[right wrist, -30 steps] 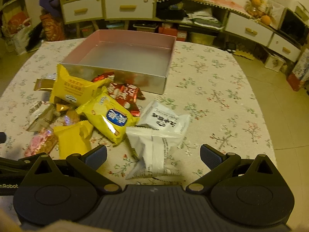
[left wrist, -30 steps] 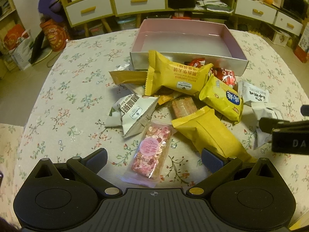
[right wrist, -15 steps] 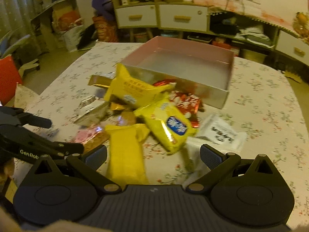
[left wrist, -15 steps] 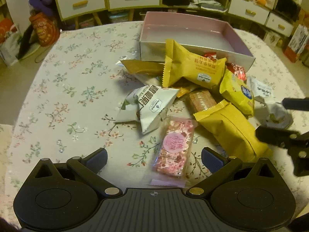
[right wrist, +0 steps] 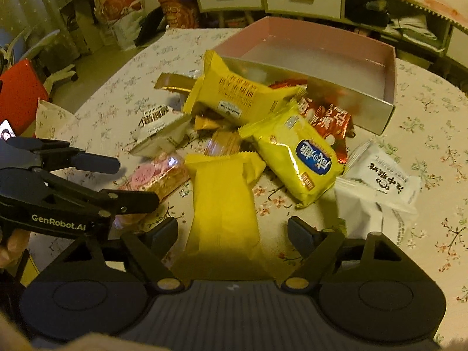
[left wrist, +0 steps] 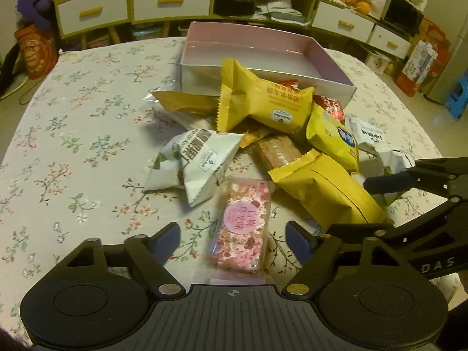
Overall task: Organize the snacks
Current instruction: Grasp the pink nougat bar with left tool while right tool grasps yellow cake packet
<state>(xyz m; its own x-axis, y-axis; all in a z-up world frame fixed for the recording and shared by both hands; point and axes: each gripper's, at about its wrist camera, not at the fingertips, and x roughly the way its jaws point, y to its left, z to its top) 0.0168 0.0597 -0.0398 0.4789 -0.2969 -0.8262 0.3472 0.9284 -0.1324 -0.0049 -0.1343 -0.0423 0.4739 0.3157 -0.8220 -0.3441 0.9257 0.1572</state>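
Snack pile (left wrist: 263, 134) lies on floral tablecloth (left wrist: 73, 134), just in front of pink box (left wrist: 263, 58). Our left gripper (left wrist: 232, 238) spread wide, pink nougat pack (left wrist: 244, 228) between fingers, not pinched. Our right gripper (right wrist: 232, 232) likewise agape, straddling plain yellow pack (right wrist: 223, 199). White packs (right wrist: 377, 184) to right.

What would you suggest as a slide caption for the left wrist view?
Open left gripper straddles a pink nougat bar before the empty pink box.

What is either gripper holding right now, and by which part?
Nothing. The left gripper is open over the pink nougat packet, and the right gripper is open over the yellow packet.
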